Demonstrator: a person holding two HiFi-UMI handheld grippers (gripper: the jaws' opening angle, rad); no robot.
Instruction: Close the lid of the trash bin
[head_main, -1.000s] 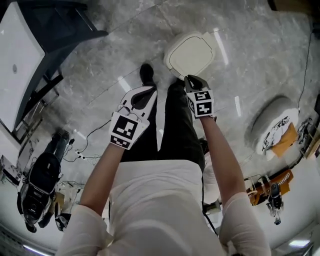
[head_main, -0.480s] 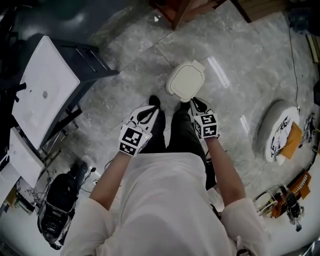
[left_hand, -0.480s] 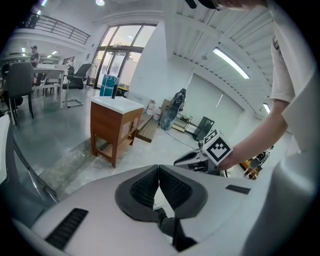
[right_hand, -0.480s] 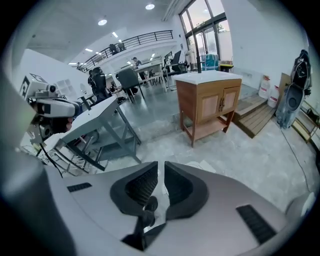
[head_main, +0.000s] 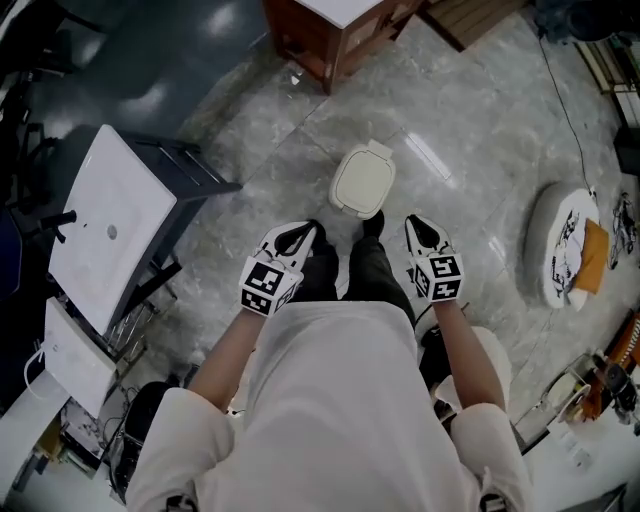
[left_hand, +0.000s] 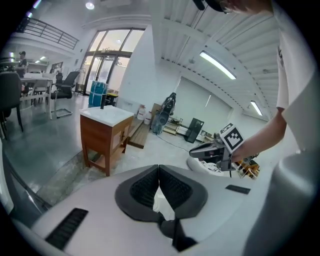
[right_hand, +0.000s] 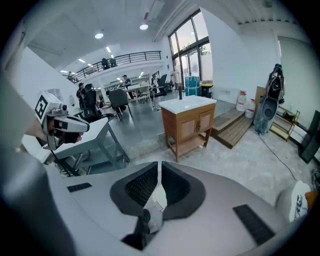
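In the head view a small trash bin (head_main: 363, 182) stands on the marble floor just ahead of the person's shoes, its cream lid lying flat down on it. Both grippers are held near the waist, apart from the bin. My left gripper (head_main: 300, 232) is below and left of it, shut and empty. My right gripper (head_main: 417, 226) sits below and right of it, also shut with nothing between its fingers. The left gripper view shows closed dark pads (left_hand: 145, 187) and the right gripper (left_hand: 212, 150) off to the side. In the right gripper view the jaws (right_hand: 160, 167) meet at the tips.
A white table on a dark frame (head_main: 110, 225) stands at the left. A wooden cabinet (head_main: 335, 30) is beyond the bin, seen too in the gripper views (left_hand: 102, 135) (right_hand: 187, 122). A round white base with papers (head_main: 565, 250) lies at the right. Cables run over the floor.
The head camera has risen, so the bin looks smaller and farther off. The right gripper has drawn back from the lid's edge toward the body; the lid stays down.
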